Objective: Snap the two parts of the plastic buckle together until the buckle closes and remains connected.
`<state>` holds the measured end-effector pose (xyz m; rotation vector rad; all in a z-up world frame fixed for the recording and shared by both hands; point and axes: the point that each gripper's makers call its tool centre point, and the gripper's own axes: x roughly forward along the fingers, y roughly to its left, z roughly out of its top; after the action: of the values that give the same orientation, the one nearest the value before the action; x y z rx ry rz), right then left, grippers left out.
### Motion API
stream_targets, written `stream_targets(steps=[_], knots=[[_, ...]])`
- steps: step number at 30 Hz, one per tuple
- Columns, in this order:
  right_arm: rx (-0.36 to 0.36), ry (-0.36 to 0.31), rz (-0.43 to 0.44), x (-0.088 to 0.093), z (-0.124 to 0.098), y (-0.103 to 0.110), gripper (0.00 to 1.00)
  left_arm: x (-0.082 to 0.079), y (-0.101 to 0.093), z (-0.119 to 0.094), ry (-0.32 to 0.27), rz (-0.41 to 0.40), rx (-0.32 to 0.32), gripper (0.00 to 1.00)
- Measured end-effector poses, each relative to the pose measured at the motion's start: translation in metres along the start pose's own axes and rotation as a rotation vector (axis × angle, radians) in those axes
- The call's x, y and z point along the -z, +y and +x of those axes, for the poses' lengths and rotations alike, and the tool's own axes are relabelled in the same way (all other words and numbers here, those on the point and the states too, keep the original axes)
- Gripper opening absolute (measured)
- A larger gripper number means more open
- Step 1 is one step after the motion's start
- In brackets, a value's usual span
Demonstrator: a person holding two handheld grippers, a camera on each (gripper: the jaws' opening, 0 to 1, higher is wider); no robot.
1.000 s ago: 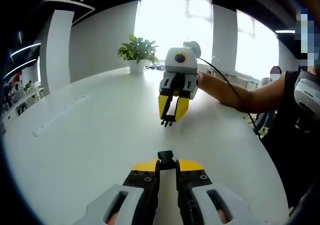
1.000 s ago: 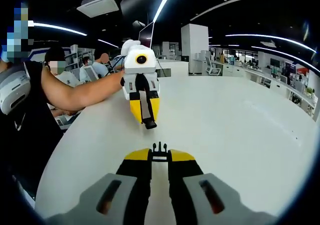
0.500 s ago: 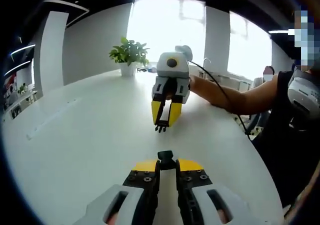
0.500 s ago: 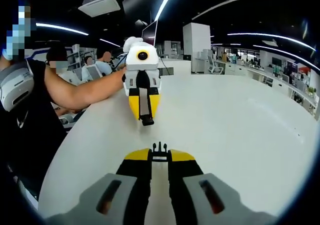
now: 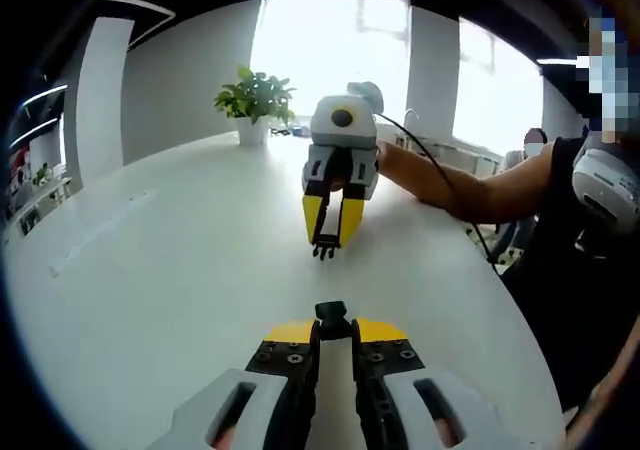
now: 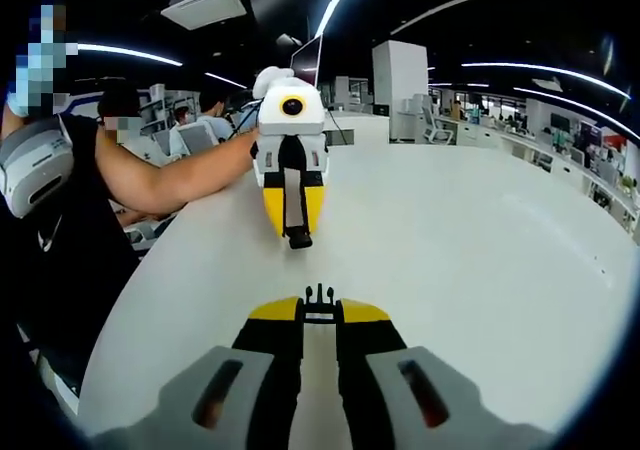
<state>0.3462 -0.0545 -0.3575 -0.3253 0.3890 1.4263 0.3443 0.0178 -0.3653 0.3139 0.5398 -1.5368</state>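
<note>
A: Which step? 
B: Lining up. The left tool (image 5: pixel 334 322) pinches the socket half (image 5: pixel 331 312); the right tool (image 6: pixel 319 305) pinches the pronged half (image 6: pixel 319 294), both above the table (image 5: pixel 180 260), well apart.
A: Next? 
B: Probably align them, then push together.

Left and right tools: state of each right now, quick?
Left tool: shut on the socket half of the buckle.
Right tool: shut on the pronged half of the buckle.

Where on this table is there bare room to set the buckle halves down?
The white table lies bare between the two hand-held grippers, and widely toward the potted plant. In the right gripper view the whole right side is open. It is crowded only along the person's forearm.
</note>
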Motion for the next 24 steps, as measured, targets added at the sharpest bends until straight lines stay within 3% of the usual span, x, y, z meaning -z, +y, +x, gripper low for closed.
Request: stream_targets(steps=[14, 18, 24], knots=[[-0.021, 0.014, -0.006, 0.0016, 0.0039, 0.0059, 0.1, -0.0061, -0.0069, 0.0049, -0.016, 0.055, 0.027, 0.1], [-0.019, 0.014, -0.042, 0.0019, 0.0043, 0.0063, 0.1, -0.0089, -0.0057, 0.0025, -0.033, 0.057, 0.023, 0.1], [-0.02, 0.011, -0.057, 0.0022, 0.0044, 0.0057, 0.1, -0.0022, 0.0026, 0.0028, -0.011, 0.058, -0.001, 0.1]])
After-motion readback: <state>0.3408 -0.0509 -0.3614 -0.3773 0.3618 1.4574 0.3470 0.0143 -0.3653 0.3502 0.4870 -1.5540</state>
